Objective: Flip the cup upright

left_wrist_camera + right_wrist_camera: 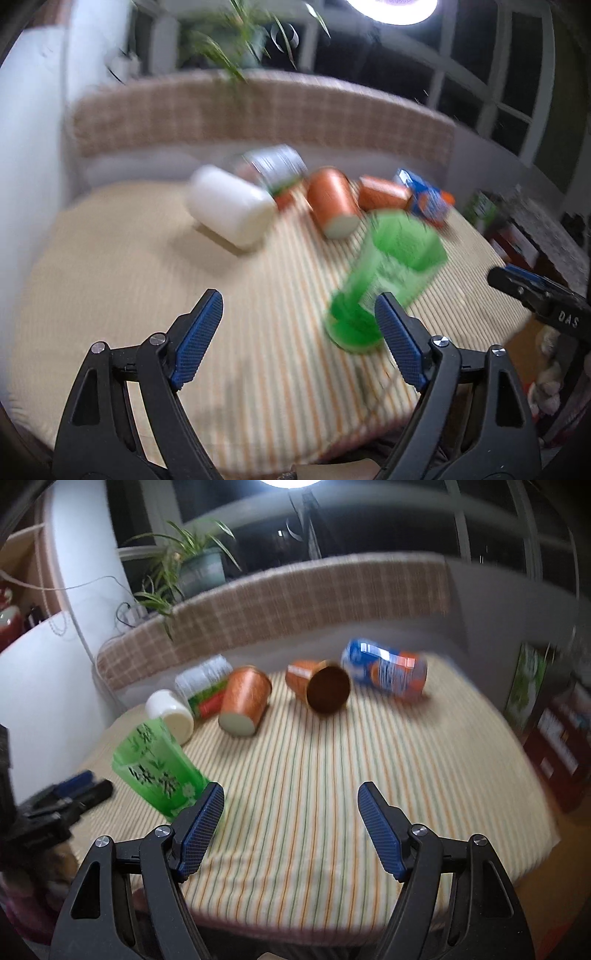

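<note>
Lying on side on striped desk (314, 775): two orange cups (245, 701) (321, 688), far cup's interior dark, contents indiscernible. Left tool (299, 332) and right tool (291, 819) both wide open, holding nothing. Green cup (159, 768) tilted beside right tool.

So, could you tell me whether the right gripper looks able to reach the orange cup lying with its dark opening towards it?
Probably yes: the right gripper is open, and only bare striped tablecloth lies between it and the orange cup.
</note>
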{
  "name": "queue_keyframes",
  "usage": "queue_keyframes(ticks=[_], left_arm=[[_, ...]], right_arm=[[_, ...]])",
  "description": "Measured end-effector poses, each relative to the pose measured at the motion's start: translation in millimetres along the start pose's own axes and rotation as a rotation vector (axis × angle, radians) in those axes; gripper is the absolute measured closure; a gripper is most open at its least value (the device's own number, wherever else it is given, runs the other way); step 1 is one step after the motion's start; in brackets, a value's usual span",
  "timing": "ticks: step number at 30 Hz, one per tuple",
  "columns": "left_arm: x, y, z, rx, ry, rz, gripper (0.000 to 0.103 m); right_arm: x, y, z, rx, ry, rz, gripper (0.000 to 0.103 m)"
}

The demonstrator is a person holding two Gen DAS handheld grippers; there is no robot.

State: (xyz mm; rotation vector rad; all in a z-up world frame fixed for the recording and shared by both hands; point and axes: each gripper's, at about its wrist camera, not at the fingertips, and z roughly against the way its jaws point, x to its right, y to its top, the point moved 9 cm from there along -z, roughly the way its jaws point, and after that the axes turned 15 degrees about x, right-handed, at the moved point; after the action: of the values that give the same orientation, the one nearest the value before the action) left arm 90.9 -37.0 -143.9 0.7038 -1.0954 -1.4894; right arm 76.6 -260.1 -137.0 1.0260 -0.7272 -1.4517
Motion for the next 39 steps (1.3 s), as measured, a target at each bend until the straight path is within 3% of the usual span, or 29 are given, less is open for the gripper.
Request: queue_keyframes(ticks=[1,4,7,11,18,39], left_arm=[[-3.3,8.8,6.7,0.044,0.029,-0.008,0.016],[-7.8,34.4,25.7,0.168,0.084,-0.030,0.001],[-7.3,56.0,42.8,0.270,0.125,-0.058,0.000],[-3.0,71.1,51.5,0.316,0.145,-0.089,0.000],[2.8,71.2,57.5,0.336,0.175,-0.108,0.000],[-0.9,69.5,60.7,0.334,0.183,-0.084,0.000]], right_arm=[[-2.9,5.8,2.8,0.030,-0.008,0.025,0.022],[-8.0,18.0,9.2,0.090,-0.021,0.067,0.021],[-12.6,29.5,17.3,0.154,-0.039,0.111,0.017],[-15.1,40.7,24.5,0.216,-0.056,0.123,0.013],[-16.8,46.4,30.6,0.267,-0.073,0.120,0.013],[-17.7,39.7,25.7,0.239,-0.070,0.118,0.013]])
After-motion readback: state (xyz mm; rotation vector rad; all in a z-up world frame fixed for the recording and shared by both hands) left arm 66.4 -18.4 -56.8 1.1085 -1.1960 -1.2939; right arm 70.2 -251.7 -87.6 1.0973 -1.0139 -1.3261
